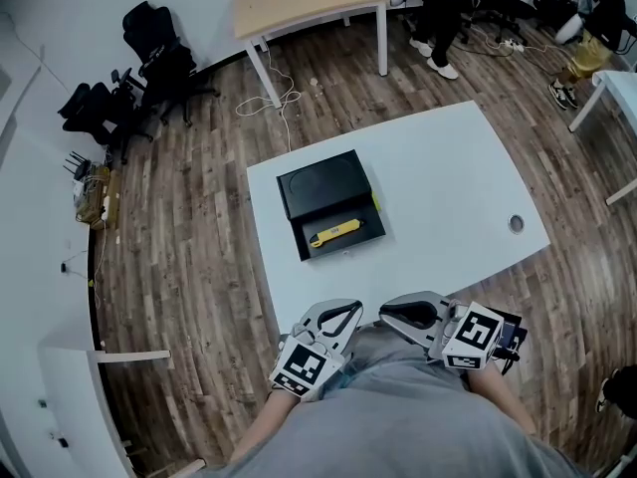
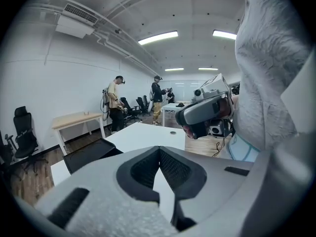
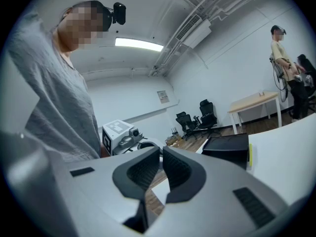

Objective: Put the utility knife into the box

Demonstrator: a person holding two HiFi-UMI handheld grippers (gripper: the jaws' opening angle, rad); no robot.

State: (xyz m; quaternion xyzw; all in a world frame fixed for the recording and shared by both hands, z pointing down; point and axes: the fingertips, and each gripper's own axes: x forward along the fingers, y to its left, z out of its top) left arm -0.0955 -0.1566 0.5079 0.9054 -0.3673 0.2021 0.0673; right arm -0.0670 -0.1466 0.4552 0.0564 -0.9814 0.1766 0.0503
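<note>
A yellow utility knife (image 1: 335,233) lies inside the open black box (image 1: 299,229) on the white table (image 1: 438,187). The box's lid (image 1: 323,182) lies flat behind it. Both grippers are held low near my body at the table's near edge, well short of the box. My left gripper (image 1: 352,308) is shut and empty, its jaws (image 2: 159,148) closed on each other. My right gripper (image 1: 384,313) is also shut with nothing in it, and its tips (image 3: 161,150) touch. In the right gripper view the box (image 3: 227,149) stands ahead on the right.
A wooden desk (image 1: 299,3) stands beyond the table. Black office chairs (image 1: 149,63) cluster at the far left, and a cable (image 1: 284,98) trails on the wood floor. Seated people (image 1: 443,8) are at the far right. The table has a round cable hole (image 1: 516,224).
</note>
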